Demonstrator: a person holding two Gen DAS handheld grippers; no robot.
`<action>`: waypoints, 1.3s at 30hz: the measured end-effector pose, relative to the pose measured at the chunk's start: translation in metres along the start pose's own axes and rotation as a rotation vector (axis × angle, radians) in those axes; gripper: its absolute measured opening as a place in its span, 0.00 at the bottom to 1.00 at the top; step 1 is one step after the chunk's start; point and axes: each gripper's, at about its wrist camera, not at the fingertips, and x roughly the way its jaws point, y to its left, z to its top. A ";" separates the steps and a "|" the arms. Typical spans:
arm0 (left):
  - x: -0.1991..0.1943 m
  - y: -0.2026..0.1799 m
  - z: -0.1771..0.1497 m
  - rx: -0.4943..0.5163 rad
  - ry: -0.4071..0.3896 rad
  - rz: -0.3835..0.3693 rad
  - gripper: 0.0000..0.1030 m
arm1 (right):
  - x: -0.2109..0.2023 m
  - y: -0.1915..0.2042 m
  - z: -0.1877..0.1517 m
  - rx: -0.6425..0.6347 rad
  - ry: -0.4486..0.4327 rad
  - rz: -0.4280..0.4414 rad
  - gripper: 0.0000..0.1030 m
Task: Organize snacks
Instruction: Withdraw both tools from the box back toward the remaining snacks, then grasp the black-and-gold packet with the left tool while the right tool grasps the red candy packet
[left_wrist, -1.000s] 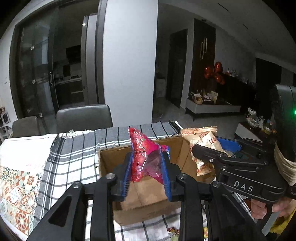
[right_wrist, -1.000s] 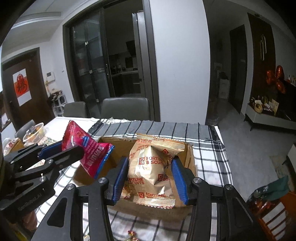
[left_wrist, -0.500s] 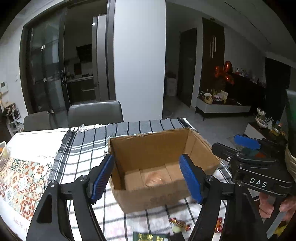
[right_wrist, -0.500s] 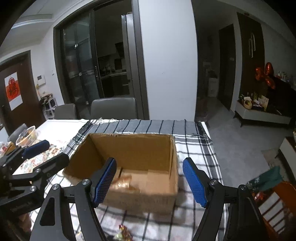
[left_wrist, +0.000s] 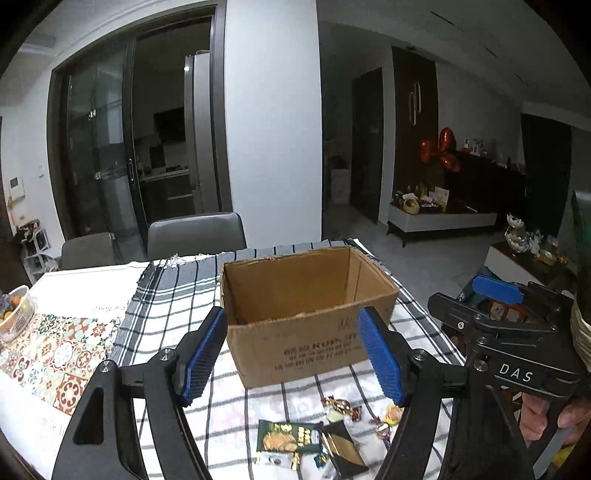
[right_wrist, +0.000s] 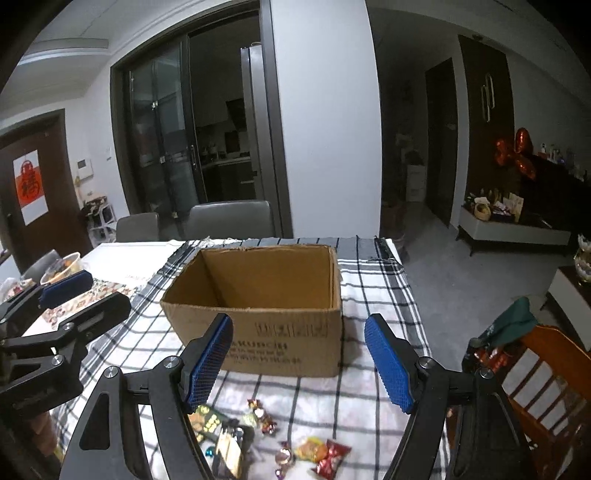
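Observation:
An open cardboard box (left_wrist: 306, 314) (right_wrist: 258, 295) stands on the checked cloth; its front wall hides what lies inside. My left gripper (left_wrist: 291, 354) is open and empty, drawn back on the near side of the box. My right gripper (right_wrist: 299, 363) is likewise open with nothing between its blue pads. Each gripper shows in the other's view: the right gripper (left_wrist: 480, 299) at the right, the left gripper (right_wrist: 77, 295) at the left. Loose snacks lie on the cloth below the grippers: a green packet (left_wrist: 284, 435) (right_wrist: 208, 422), a dark packet (left_wrist: 343, 450), wrapped candies (left_wrist: 341, 404) (right_wrist: 262, 413) and a small red packet (right_wrist: 330, 458).
The checked cloth (right_wrist: 373, 288) covers the table's right part; a patterned runner (left_wrist: 55, 350) and a bowl of fruit (left_wrist: 14, 314) lie to the left. Grey chairs (left_wrist: 195, 236) stand behind the table. A wooden chair (right_wrist: 546, 373) stands past the table's right edge.
Both grippers opened and let go of their packets, the red one and the biscuit bag, over the box. Both then drew back from it, bringing the loose snacks into view.

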 end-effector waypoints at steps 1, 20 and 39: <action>-0.002 -0.002 -0.002 -0.001 0.001 0.000 0.71 | -0.003 0.000 -0.004 -0.003 0.001 0.000 0.72; 0.008 -0.030 -0.091 -0.005 0.202 -0.048 0.70 | -0.009 -0.020 -0.097 0.064 0.119 -0.049 0.71; 0.065 -0.036 -0.134 -0.075 0.395 -0.116 0.51 | 0.042 -0.039 -0.148 0.170 0.288 -0.052 0.48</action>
